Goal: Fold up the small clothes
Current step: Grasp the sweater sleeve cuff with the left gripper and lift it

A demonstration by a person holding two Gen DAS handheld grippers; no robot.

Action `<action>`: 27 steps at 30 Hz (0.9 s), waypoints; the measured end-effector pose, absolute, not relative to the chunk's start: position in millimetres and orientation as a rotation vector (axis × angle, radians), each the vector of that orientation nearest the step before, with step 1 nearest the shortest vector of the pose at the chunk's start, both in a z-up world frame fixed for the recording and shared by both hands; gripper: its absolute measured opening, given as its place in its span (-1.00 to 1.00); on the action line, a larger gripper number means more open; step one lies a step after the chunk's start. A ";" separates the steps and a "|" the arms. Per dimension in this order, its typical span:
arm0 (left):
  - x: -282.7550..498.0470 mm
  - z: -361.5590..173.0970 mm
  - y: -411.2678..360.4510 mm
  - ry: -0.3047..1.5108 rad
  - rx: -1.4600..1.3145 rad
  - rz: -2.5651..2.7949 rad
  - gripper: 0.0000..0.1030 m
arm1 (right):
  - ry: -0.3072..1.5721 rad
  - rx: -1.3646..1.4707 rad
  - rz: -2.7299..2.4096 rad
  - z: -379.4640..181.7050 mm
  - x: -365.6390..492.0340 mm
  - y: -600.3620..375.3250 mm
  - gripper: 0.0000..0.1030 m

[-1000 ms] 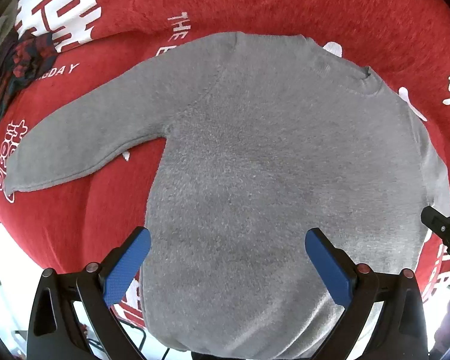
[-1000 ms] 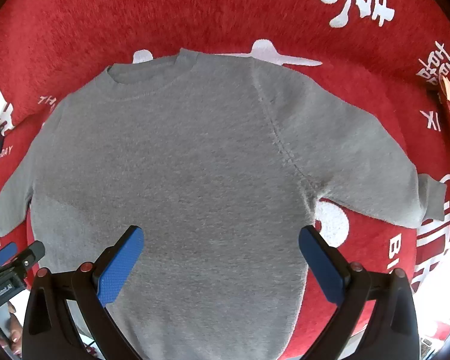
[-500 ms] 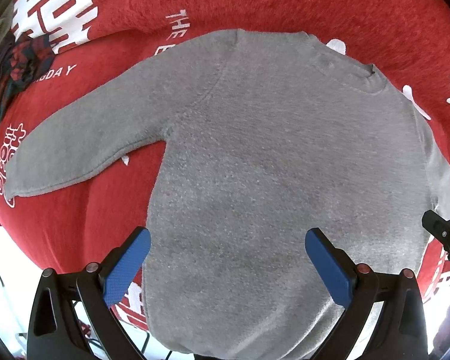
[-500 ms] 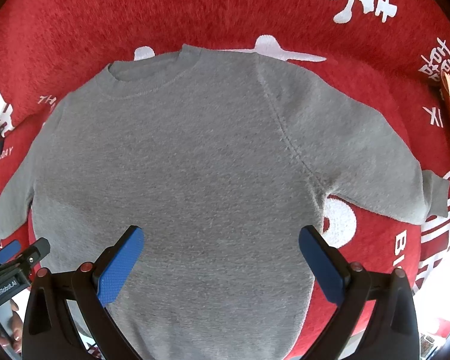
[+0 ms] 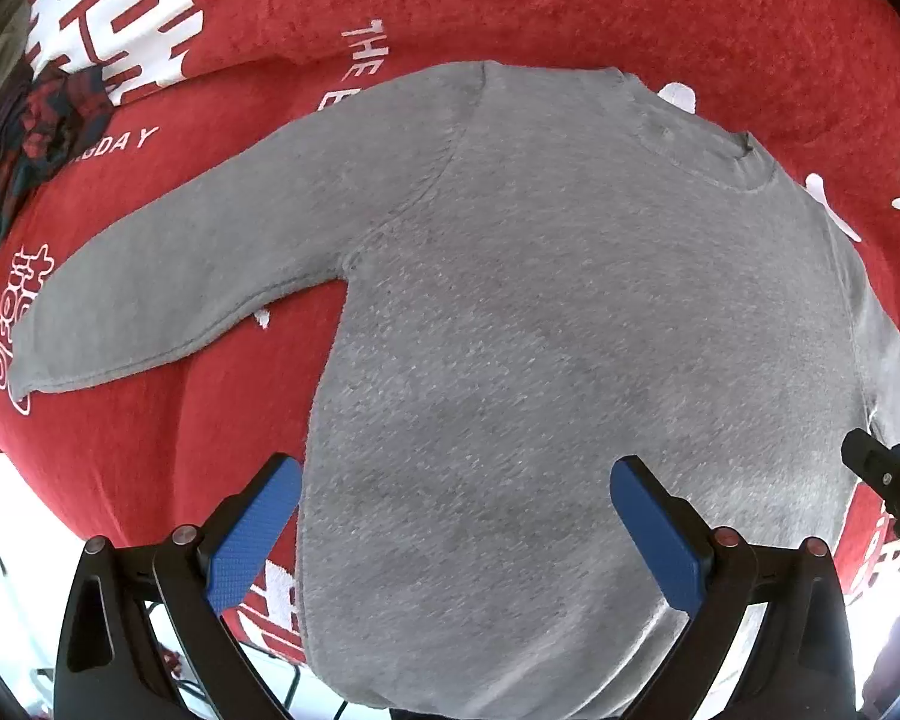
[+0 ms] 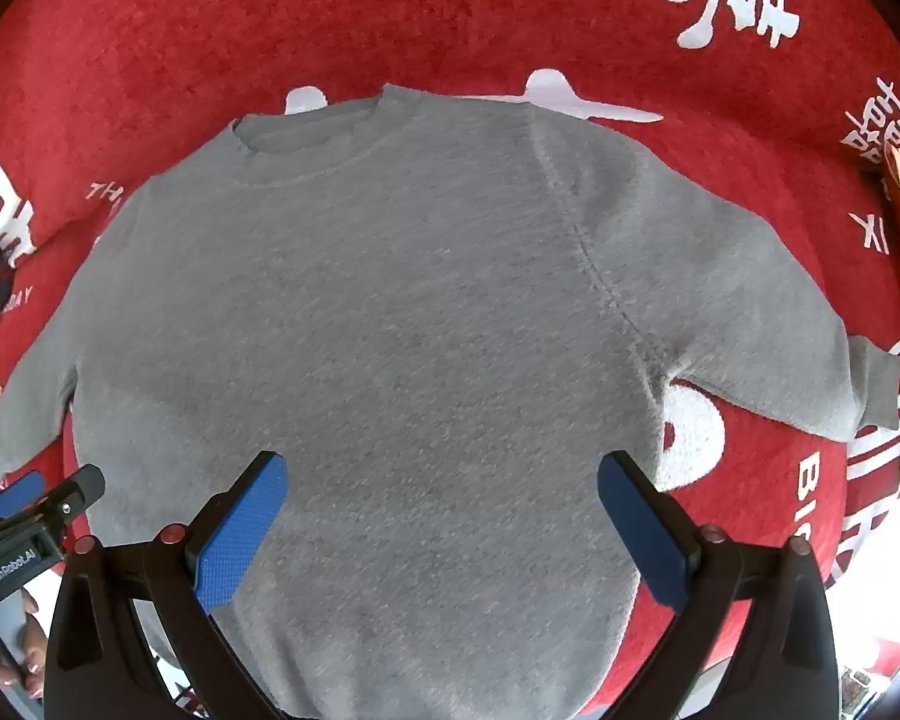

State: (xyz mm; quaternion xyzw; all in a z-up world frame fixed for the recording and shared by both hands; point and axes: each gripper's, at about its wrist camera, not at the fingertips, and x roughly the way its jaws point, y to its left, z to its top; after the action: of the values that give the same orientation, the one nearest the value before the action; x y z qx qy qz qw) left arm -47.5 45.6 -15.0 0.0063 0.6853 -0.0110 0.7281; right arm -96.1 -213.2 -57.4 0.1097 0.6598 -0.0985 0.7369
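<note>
Sweater (image 5: 570, 330), grey and fleecy, lies flat and spread on a red blanket (image 5: 570, 6) with white print, collar toward the blanket's far edge, hem hanging over the near edge. Both sleeves reach out sideways, one toward the left edge, the other toward the right, where its ribbed cuff (image 6: 876, 384) is folded up.

Left gripper (image 5: 456, 516) hovers above the lower body of the sweater, jaws spread wide and holding nothing; its left blue pad sits over the sweater's left side seam, its right pad over the fabric. Right gripper (image 6: 441, 516) hangs likewise over the lower body nearer the right seam, jaws wide apart and empty. Pads are blue with a dimpled texture on black fingers.

At the blanket's left edge lies a dark plaid cloth (image 5: 36, 138).
</note>
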 end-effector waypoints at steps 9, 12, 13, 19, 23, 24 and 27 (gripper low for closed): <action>-52.7 -18.0 66.3 1.507 -0.048 -0.053 1.00 | 1.429 0.221 -0.202 -51.1 -102.1 -199.3 1.00; -51.9 -19.4 89.3 1.492 -0.125 -0.052 1.00 | 1.424 0.204 -0.174 -49.4 -104.6 -185.5 1.00; -51.6 -20.0 98.3 1.485 -0.152 -0.046 1.00 | 1.421 0.194 -0.158 -48.7 -105.1 -178.2 1.00; -50.3 -27.5 184.1 1.399 -0.344 0.044 1.00 | 1.418 0.137 -0.067 -49.9 -105.7 -133.3 1.00; -58.3 -34.6 265.9 1.294 -0.559 0.158 1.00 | 1.429 0.124 -0.004 -56.2 -105.9 -103.3 1.00; -60.2 -37.8 278.8 1.276 -0.606 0.175 1.00 | 1.431 0.123 0.012 -58.0 -106.2 -94.7 1.00; -64.4 -56.7 305.9 1.252 -0.775 0.166 1.00 | 1.438 0.117 0.050 -64.6 -105.0 -74.1 1.00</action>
State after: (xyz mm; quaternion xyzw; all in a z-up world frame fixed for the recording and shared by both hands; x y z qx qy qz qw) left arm -64.4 305.9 -56.7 -0.3532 0.5701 0.0757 0.7379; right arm -105.0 -74.1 -64.6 0.0537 0.6582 0.0231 0.7506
